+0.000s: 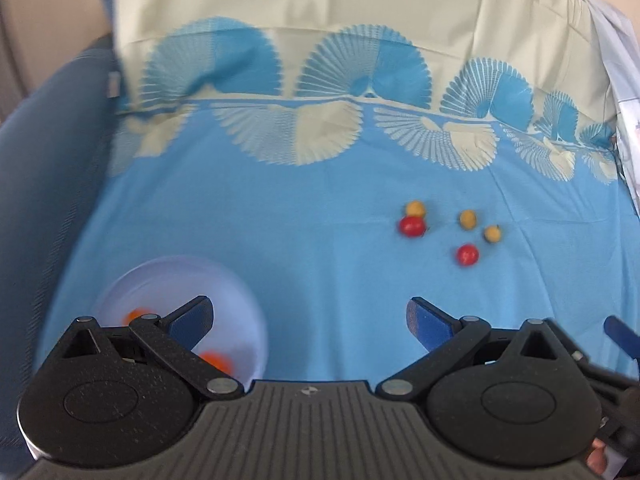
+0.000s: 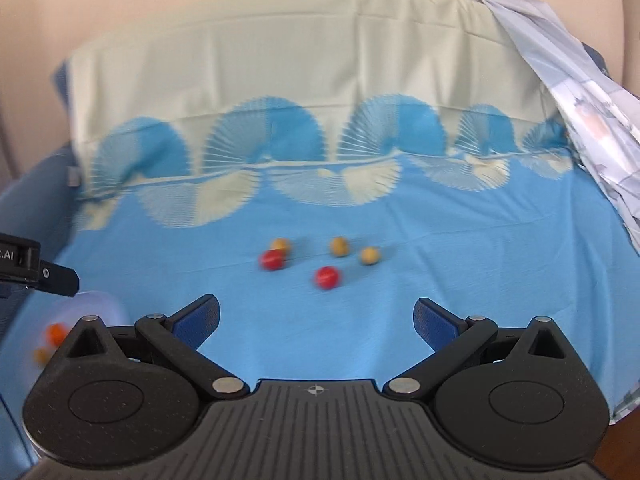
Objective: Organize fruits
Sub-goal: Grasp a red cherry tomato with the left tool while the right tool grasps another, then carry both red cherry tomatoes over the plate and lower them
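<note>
Left gripper (image 1: 310, 318) and right gripper (image 2: 318, 318) at lower centre, fingers spread wide, nothing pinched. Five loose fruits, two red (image 2: 327, 277) and three yellow (image 2: 339, 246), on blue cloth (image 2: 480, 280) at mid-frame. White bowl (image 1: 240, 320) lower left, orange fruits (image 1: 216, 362) inside.

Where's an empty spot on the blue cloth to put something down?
The wide bare stretch between the white bowl and the little fruits is free. So is the cloth right of the fruits. Around the fruits it is crowded.
</note>
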The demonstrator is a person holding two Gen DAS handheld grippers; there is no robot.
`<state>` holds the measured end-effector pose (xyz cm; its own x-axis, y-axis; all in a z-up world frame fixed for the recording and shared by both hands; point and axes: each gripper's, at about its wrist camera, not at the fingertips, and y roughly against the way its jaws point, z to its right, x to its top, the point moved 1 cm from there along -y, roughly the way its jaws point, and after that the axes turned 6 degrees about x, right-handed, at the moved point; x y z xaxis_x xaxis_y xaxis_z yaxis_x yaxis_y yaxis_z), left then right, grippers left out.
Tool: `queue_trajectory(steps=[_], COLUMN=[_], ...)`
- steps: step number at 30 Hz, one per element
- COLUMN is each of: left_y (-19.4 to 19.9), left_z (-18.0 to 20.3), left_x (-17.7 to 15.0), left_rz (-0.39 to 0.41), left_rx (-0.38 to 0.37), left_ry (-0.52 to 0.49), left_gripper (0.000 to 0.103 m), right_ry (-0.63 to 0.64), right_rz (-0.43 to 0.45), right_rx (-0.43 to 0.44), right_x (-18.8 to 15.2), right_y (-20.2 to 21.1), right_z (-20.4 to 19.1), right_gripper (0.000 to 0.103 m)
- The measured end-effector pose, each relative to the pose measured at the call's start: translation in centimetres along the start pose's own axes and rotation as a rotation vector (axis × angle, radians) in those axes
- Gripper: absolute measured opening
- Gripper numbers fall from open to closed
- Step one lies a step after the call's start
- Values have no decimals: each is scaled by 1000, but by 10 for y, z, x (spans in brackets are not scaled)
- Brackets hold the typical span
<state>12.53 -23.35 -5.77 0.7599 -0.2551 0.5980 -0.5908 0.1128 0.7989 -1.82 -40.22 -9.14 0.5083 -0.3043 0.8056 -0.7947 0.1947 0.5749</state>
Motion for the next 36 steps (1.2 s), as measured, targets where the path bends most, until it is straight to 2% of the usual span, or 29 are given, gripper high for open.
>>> queue_trajectory(steps=[3,9,13,15,16,17,19,22,23,24,25,26,27,29,32,36], left_y=[-47,-139,-182,-206,-217,-226,-226,-227,-226,-222,-214,-208,-204,-196,-174,-127], left_z=[34,94,118,128,131,131,124,122,120,119,119,120,122,122,114,87], left_x=[21,47,54,54,52,49,47,45,45,46,46,47,47,46,39,26], left_rz=[15,-32,-53,-94,-120,-137,-108,-102,-102,-94,-72,-58,-61,-59,-56,-68], left_rx=[1,-39,-54,-50,-29,-19,-50,-55,-56,-59,-74,-100,-120,-139,-126,-102], left_ry=[-38,-114,-155,-184,-197,-202,-171,-180,-170,-157,-160,-182,-202,-212,-210,-173], left_gripper=[103,103,103,103,103,103,103,103,100,85,74,41,35,35,35,35], right_ry=[-7,21,46,72,77,79,96,76,82,93,111,136,154,143,90,40], right_rz=[-22,-79,-96,-114,-132,-76,-51,-49,-48,-41,-29,-26,-33,-43,-67,-39], right_rx=[-22,10,37,39,29,28,17,31,29,40,63,86,83,79,67,73], right_x=[1,0,-1,-8,-13,-17,-22,-21,-21,-20,-19,-18,-17,-17,-11,-6], right_y=[-52,-146,-187,-207,-215,-214,-212,-212,-211,-208,-207,-204,-201,-199,-189,-142], right_z=[19,39,42,42,41,40,37,41,40,39,37,33,29,28,31,31], right_gripper=[102,102,102,102,102,102,102,102,102,92,63,46,32,32,32,32])
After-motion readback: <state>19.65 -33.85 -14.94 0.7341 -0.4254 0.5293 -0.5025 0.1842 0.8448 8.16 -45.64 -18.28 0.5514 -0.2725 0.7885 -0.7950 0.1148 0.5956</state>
